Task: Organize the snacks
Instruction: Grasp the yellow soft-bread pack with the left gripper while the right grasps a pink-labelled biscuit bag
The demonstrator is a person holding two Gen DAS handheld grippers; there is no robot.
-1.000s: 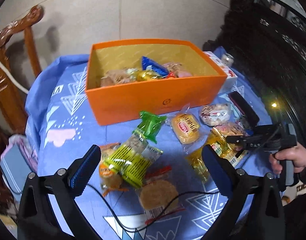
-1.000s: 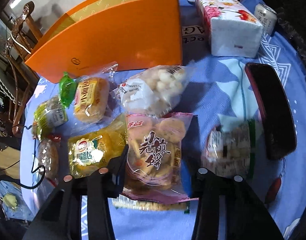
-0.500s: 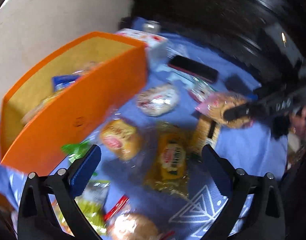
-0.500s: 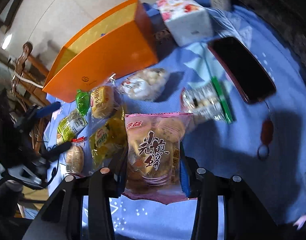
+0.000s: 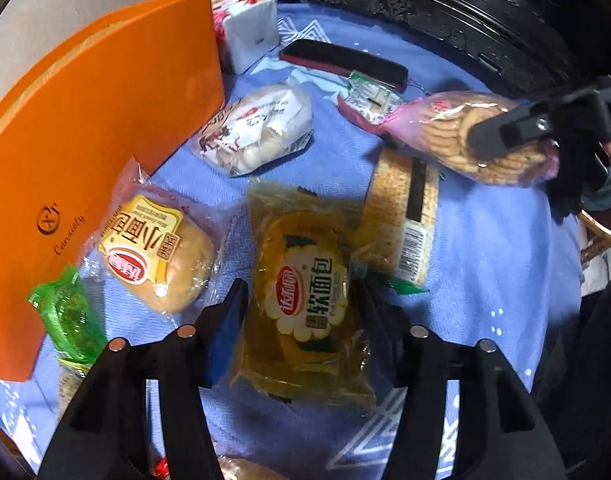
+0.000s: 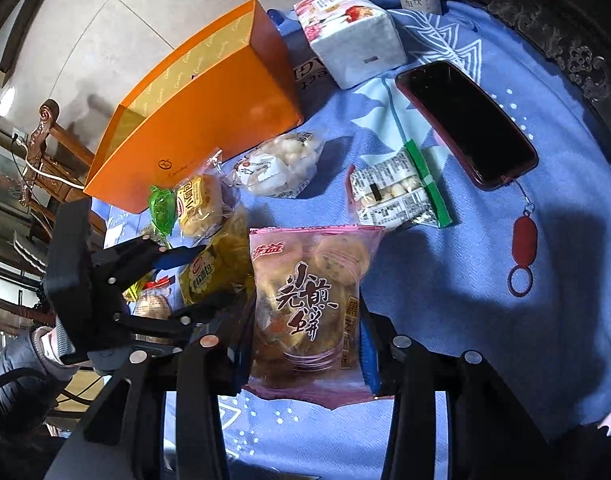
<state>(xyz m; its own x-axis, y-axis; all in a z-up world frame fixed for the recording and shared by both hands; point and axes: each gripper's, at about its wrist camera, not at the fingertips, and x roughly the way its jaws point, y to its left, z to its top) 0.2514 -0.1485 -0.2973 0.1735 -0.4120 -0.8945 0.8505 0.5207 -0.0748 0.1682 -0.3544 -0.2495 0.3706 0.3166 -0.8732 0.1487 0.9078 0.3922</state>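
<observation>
A tall cardboard box [image 5: 105,128] is plain bright orange outside, with a small dark round logo, and its inner wall [image 6: 193,64] is golden yellow. The tablecloth [image 6: 445,280] is periwinkle blue with white line-drawn triangles, pale blue leaf shapes and white dots. A soft-bread packet [image 5: 305,300] is translucent yellow with a red oval logo and dark characters. A round bun wrapper [image 5: 153,252] is yellow and clear with a red badge. A biscuit bag [image 6: 309,312] is pink with black brush characters over brown biscuits. A crinkled wrapper [image 5: 65,312] is bright green. A phone [image 6: 465,124] is black-faced in a dark red case.
</observation>
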